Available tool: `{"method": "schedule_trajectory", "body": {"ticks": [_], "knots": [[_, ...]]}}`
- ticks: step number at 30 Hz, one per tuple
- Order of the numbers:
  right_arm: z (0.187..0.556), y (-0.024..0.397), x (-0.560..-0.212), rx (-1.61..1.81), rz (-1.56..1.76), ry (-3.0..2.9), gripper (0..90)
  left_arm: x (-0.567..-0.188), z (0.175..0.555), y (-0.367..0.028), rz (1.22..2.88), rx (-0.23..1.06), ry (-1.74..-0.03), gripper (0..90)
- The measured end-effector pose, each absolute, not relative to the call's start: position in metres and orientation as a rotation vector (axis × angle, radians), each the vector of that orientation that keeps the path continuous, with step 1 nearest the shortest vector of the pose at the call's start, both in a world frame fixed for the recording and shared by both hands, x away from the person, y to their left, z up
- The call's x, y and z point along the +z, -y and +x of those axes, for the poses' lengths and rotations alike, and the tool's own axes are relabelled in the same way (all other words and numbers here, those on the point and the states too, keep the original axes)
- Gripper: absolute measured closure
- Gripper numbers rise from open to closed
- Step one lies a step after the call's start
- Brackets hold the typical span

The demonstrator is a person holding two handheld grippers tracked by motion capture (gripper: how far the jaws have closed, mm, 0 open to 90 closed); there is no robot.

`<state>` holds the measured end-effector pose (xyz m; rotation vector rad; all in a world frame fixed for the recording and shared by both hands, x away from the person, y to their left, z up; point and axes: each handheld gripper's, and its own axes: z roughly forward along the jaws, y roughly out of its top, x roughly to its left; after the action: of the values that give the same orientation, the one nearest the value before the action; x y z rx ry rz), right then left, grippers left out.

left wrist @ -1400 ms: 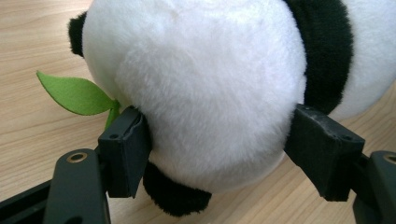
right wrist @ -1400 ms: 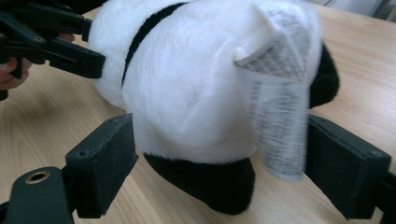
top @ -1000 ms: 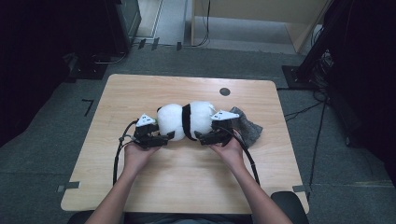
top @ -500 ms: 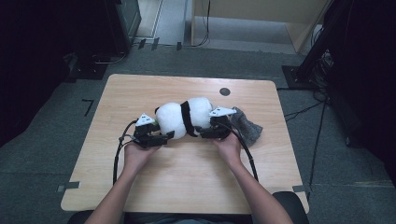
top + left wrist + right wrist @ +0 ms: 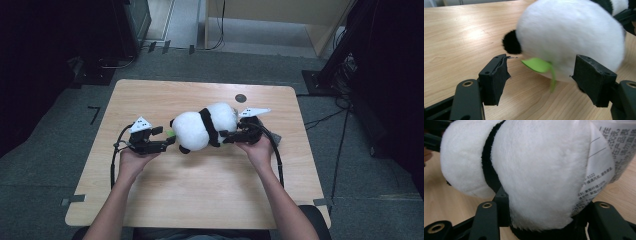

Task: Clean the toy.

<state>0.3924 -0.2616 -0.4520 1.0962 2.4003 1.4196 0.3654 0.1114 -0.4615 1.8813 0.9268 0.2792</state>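
where the wooden table (image 5: pixel 165 200) shows its middle in the high view, a plush panda (image 5: pixel 202 127) lies on its side between the two hands, white body with a black band around it and a black paw at its lower left end. the right gripper (image 5: pixel 231 136) reaches in from the panda's right end, and its jaws have just been closing; in the right gripper view the panda (image 5: pixel 534 170) bulges between the two black jaws and its fur is squeezed against them on both sides, so the tongs are pinching the toy. a white printed label (image 5: pixel 599 167) hangs from the panda at the right of that view, curling over the fur.

the left gripper (image 5: pixel 169 142) sits just beside the panda's left end. in the left gripper view its jaws stand spread, with the table showing in the gap, and the panda (image 5: pixel 574 37) lies just beyond the tips. a green leaf (image 5: pixel 537 65) sticks out from under the white fur and hangs between the two pads (image 5: pixel 496 75) without either one pressing on it. the black paw (image 5: pixel 511 45) sits above the left pad.

a small dark round mark (image 5: pixel 241 98) lies on the table beyond the panda. a grey cloth (image 5: pixel 276 138) peeks out behind the right hand (image 5: pixel 257 150). the left hand (image 5: pixel 132 160) rests low on the table.
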Motion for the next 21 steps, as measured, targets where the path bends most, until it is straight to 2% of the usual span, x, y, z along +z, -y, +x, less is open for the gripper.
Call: {"method": "schedule_trajectory", "body": {"ticks": [11, 19, 21], "knots": [[0.389, 0.264, -0.446, 1.530, 0.856, -2.520, 45.5, -0.463, 0.360, -0.111, 1.900, 0.205, -0.723, 23.7], [0.389, 0.255, -0.451, 1.545, 0.777, -2.595, 41.9, -0.469, 0.355, -0.096, 1.902, 0.071, -0.556, 2.3], [0.390, 0.252, -0.453, 1.521, 0.788, -2.600, 41.5, -0.471, 0.355, -0.091, 1.926, 0.061, -0.549, 2.3]]}}
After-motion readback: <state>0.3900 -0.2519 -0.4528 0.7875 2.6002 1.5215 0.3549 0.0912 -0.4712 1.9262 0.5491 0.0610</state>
